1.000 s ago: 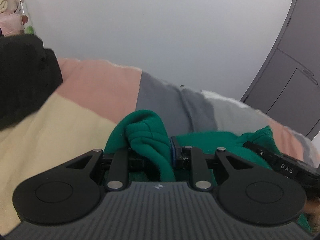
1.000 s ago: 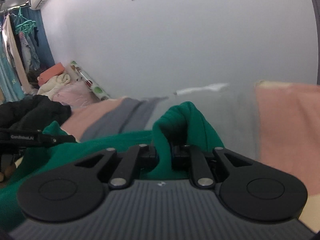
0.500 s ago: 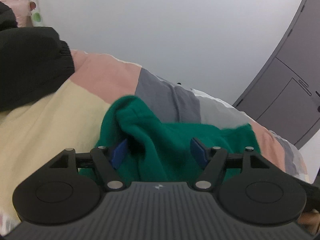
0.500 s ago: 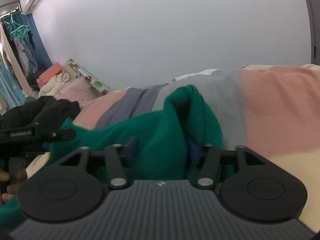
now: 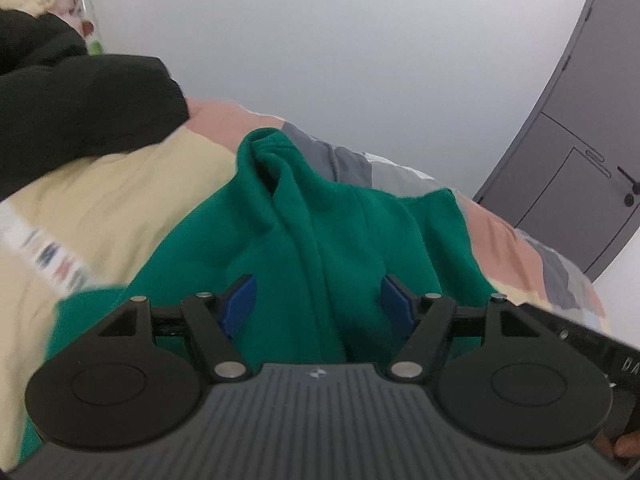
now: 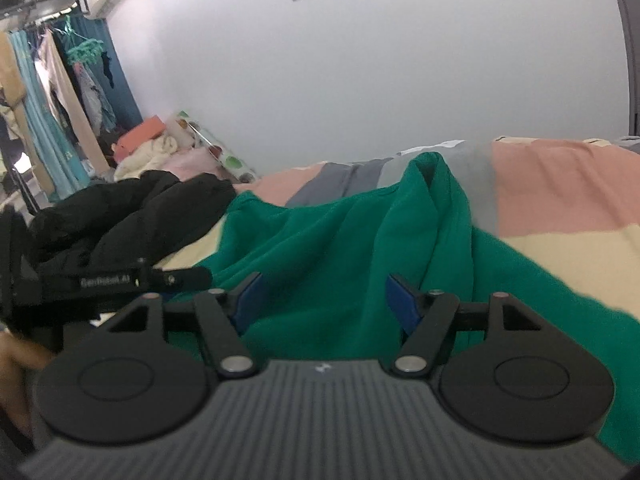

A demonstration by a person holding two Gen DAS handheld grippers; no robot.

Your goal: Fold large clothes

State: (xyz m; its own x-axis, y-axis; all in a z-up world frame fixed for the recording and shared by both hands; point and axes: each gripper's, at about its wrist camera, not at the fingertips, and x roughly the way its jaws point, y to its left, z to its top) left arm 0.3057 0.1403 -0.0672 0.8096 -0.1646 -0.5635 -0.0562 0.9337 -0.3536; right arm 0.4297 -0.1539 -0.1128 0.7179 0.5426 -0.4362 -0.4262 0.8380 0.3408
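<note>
Patchwork bed cover (image 5: pixel 120 196) carries the green garment (image 5: pixel 320 232). Left view: left tool (image 5: pixel 316 300) open, pads clear of the cloth; lettering at right edge cut off. Right view: right tool (image 6: pixel 324 300) opening, cloth lying loose between its jaws; other tool's label blurred.

Bedroom in a home, patchwork bedspread (image 6: pixel 560 184) across the bed, hanging clothes (image 6: pixel 52 112) far left, grey door (image 5: pixel 580 128) far right

Two claws: the left claw (image 5: pixel 318 300) and the right claw (image 6: pixel 324 300), each with two blue pads. One green garment (image 5: pixel 320 232) lies ahead of both, between their pads. One black garment (image 5: pixel 80 104) lies left of them. One bed (image 5: pixel 112 200). One door (image 5: pixel 576 140), far right.
</note>
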